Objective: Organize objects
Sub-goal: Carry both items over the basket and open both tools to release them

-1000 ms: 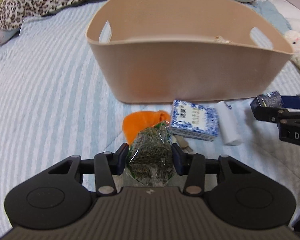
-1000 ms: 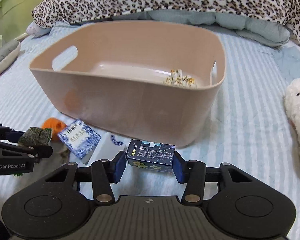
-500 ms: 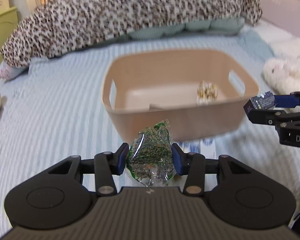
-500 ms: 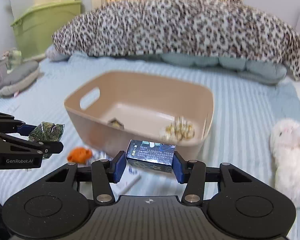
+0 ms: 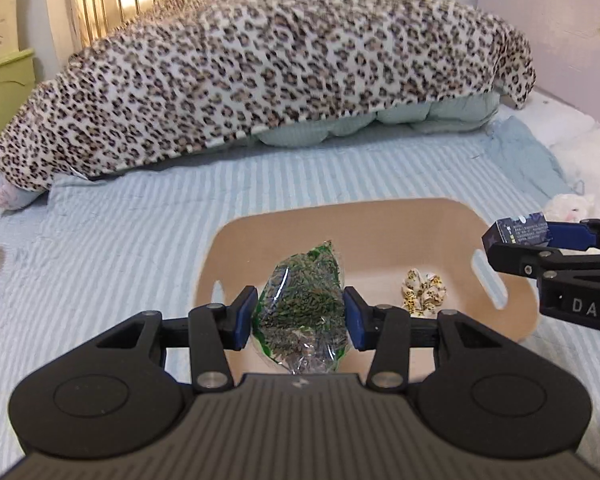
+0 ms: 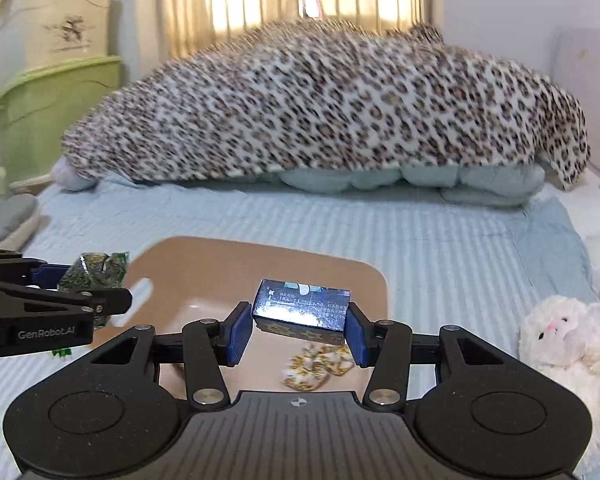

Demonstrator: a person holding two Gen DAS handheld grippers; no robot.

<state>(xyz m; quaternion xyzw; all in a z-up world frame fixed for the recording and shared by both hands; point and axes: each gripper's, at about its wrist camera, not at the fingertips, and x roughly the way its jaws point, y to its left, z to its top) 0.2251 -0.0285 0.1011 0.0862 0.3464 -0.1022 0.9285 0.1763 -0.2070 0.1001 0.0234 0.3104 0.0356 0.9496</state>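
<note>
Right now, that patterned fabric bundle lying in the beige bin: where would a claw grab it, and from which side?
Come straight down from above. The fabric bundle lies flat and loose on the floor of the beige bin, whose walls block any side approach. Pinch across its narrower width at the bunched middle; it looks soft, so it should compress.

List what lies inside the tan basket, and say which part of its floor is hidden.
Inside the tan basket, a small floral bundle lies on the floor. The green packet in the left gripper and the dark blue box in the right gripper cover parts of the floor.
</note>
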